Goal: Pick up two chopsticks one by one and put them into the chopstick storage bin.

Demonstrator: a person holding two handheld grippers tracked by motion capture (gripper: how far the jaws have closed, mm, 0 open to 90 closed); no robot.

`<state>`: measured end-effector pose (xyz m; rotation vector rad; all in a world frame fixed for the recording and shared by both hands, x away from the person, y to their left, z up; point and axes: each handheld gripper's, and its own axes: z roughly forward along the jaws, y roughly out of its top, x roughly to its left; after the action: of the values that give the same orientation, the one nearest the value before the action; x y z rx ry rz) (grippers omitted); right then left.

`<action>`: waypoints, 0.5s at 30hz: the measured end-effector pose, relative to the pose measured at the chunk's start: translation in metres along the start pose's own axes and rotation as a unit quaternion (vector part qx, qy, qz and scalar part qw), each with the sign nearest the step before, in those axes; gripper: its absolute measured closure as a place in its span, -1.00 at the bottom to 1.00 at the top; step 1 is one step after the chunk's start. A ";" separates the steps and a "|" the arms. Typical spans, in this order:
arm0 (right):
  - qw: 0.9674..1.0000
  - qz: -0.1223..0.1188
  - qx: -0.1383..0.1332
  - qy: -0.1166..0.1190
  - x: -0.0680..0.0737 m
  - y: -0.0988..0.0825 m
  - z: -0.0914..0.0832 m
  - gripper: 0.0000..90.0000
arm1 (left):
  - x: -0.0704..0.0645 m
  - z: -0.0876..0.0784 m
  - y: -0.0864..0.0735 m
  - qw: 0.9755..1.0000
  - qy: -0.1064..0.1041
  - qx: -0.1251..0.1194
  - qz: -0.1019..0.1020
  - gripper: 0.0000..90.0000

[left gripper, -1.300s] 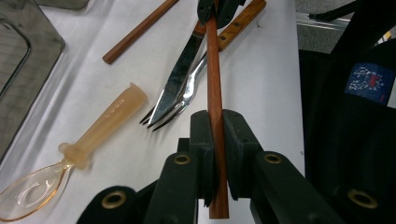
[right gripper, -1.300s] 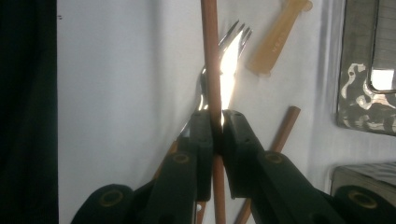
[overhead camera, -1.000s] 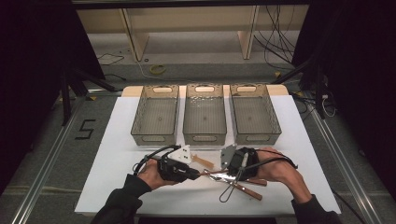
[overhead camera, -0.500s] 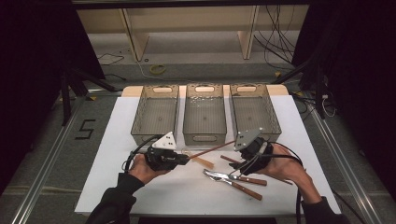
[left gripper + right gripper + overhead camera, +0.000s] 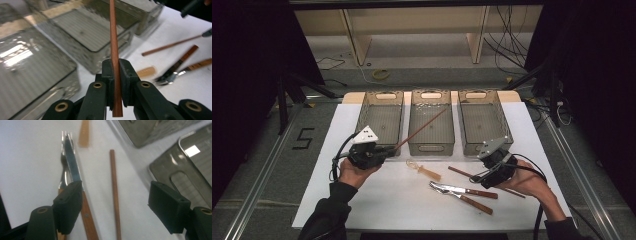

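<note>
Above the front rim of the middle bin, we are holding one chopstick with the left gripper, whose jaws are pressed tight on its thick end, as the left gripper view shows well. The stick is pointing up and away, with its thin tip over the inside of this bin. To do this step well, we are thinking it is better to bring the tip lower and further into the bin before letting go, and to lay the stick along the long side, because it is long and could rest on the rim and slide out. The right gripper is hanging over the white worktop at the right, and its jaws have just been opening; they are now spread wide with nothing between them. Just under them the second chopstick is lying free on the worktop, so we judge it as the next thing to pick. Beside it a knife and a fork with wooden handles are lying almost touching each other, and a small spoon is near the middle. The left bin and the right bin look empty. Nothing is standing in the way of the left gripper, but the cutlery close to the second chopstick could be pushed by the right jaws.
</note>
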<state>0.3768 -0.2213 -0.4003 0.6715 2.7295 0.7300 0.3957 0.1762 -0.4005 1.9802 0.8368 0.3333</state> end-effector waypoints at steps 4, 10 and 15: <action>1.000 0.028 -0.004 -0.009 -0.005 -0.007 -0.001 -0.38 | 0.012 -0.008 -0.001 1.000 0.023 -0.010 -0.018 0.85; 0.998 0.061 -0.005 -0.020 -0.010 -0.016 -0.003 -0.38 | 0.030 -0.019 -0.005 0.997 0.055 -0.022 -0.049 0.85; 0.995 0.096 -0.009 -0.029 -0.014 -0.024 -0.002 -0.39 | 0.040 -0.021 -0.009 0.995 0.072 -0.020 -0.060 0.85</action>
<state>0.3799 -0.2472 -0.4096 0.9462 2.6276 0.7618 0.4101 0.2202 -0.4006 1.8754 1.0292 0.4238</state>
